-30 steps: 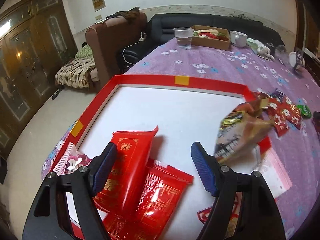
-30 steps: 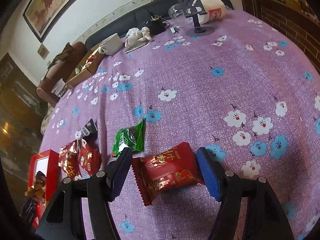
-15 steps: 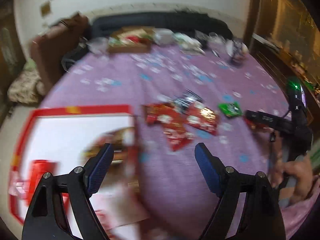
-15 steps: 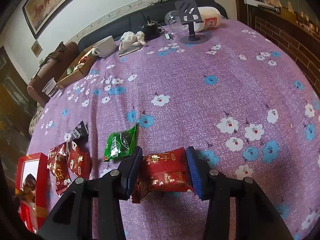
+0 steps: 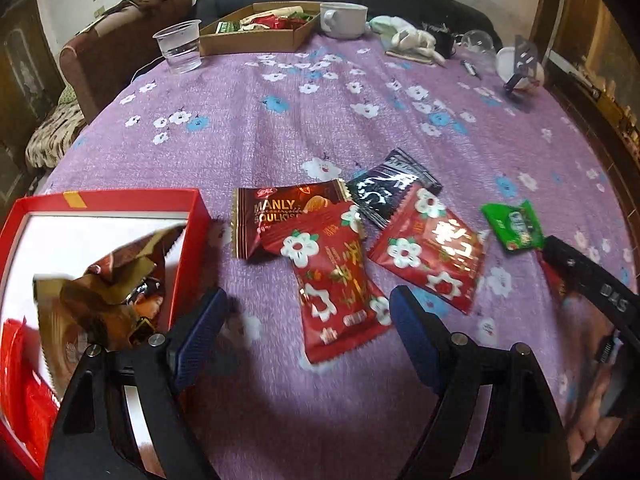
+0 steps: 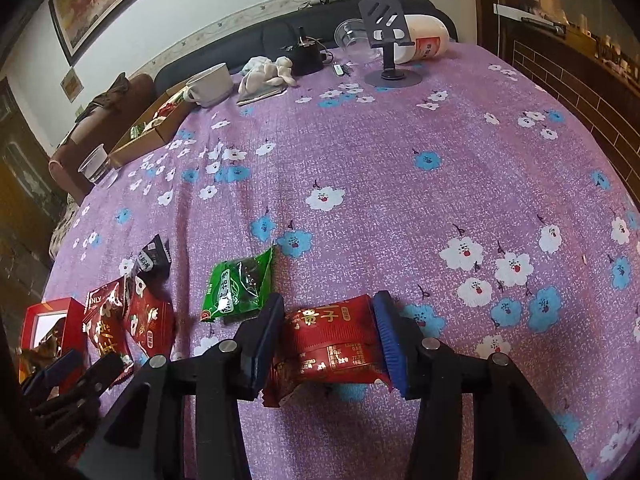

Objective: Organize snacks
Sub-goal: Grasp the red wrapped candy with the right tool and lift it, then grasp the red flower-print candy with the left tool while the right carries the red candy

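Note:
My left gripper (image 5: 308, 320) is open and empty, just above a red flowered snack packet (image 5: 336, 284) on the purple cloth. Beside it lie a brown packet (image 5: 280, 216), a black packet (image 5: 392, 188), a second red flowered packet (image 5: 432, 248) and a green packet (image 5: 514, 226). The red box (image 5: 188, 240) at the left holds a brown-gold packet (image 5: 108, 288) and red packets. My right gripper (image 6: 328, 332) is shut on a red packet (image 6: 332, 344) near the table's front. The green packet (image 6: 240, 284) lies just left of it.
At the far side stand a plastic cup of water (image 5: 180, 46), a cardboard box of snacks (image 5: 260, 28), a white mug (image 5: 344, 20), a phone stand (image 6: 388, 52) and a white bottle (image 6: 424, 40). A sofa runs behind the table.
My left gripper has swung from over the red box to the right, over the loose packets. My right gripper has closed on the red packet and holds it.

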Motion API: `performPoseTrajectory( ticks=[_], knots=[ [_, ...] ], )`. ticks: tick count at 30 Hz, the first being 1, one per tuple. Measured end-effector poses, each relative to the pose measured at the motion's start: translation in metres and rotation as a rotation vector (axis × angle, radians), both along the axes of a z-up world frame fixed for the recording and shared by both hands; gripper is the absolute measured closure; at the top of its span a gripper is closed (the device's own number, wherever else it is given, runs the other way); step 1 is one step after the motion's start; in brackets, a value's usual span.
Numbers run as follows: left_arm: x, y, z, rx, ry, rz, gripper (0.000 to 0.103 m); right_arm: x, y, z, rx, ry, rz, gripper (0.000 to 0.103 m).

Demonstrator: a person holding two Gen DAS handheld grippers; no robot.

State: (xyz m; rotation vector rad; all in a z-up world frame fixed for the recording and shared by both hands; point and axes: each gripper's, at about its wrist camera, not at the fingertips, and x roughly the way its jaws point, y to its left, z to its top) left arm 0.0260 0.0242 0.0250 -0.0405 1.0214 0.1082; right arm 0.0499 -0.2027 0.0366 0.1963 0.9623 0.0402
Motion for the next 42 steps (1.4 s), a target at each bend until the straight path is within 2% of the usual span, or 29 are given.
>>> performPoseTrajectory(
  ticks=[1, 3, 5, 7, 8, 9, 11, 16, 19, 21, 26, 28, 40, 42],
  knots=[
    [0.003, 0.001, -0.001, 0.020, -0.004, -0.020, 0.019, 0.000, 0.000, 0.000, -0.001, 0.000, 0.001, 0.053],
    [0.002, 0.009, 0.001, 0.012, 0.000, -0.017, 0.021, 0.000, -0.002, 0.000, 0.011, 0.000, 0.001, 0.052],
    [-0.003, 0.024, 0.005, -0.051, 0.009, 0.006, 0.021, 0.001, -0.003, 0.000, 0.020, 0.000, 0.000, 0.052],
    [-0.015, 0.034, 0.012, -0.083, -0.010, -0.016, 0.021, 0.001, -0.002, 0.000, 0.012, 0.000, 0.003, 0.052],
    [-0.020, 0.036, 0.014, -0.076, -0.020, -0.025, 0.021, 0.000, -0.002, -0.001, 0.013, 0.000, 0.003, 0.052],
    [-0.027, 0.039, 0.017, -0.042, -0.035, -0.016, 0.026, 0.001, -0.002, -0.001, 0.015, 0.000, 0.003, 0.052],
    [-0.037, 0.050, 0.023, -0.067, -0.068, -0.014, 0.026, 0.001, -0.002, -0.001, 0.016, 0.000, 0.003, 0.052],
    [-0.033, 0.047, 0.026, -0.132, -0.035, -0.006, 0.025, 0.001, -0.001, -0.001, 0.003, 0.001, 0.006, 0.052],
    [-0.027, 0.026, 0.025, -0.113, -0.035, -0.049, 0.025, 0.001, 0.000, -0.001, 0.004, 0.001, 0.005, 0.051],
    [-0.019, 0.014, 0.019, -0.064, -0.022, -0.050, 0.025, 0.001, 0.000, -0.001, 0.003, 0.001, 0.005, 0.051],
    [0.000, 0.010, -0.001, -0.072, 0.039, -0.017, 0.025, 0.001, 0.000, -0.001, 0.003, 0.001, 0.004, 0.051],
    [0.001, 0.007, -0.003, -0.032, 0.024, -0.016, 0.025, 0.001, 0.001, -0.001, -0.003, 0.002, 0.006, 0.051],
    [0.007, 0.006, -0.006, 0.007, -0.059, -0.061, 0.024, 0.001, 0.017, -0.001, -0.116, 0.006, 0.029, 0.049],
    [0.007, 0.005, -0.006, 0.005, -0.080, -0.082, 0.031, 0.001, 0.021, -0.001, -0.143, 0.005, 0.035, 0.049]
  ],
)
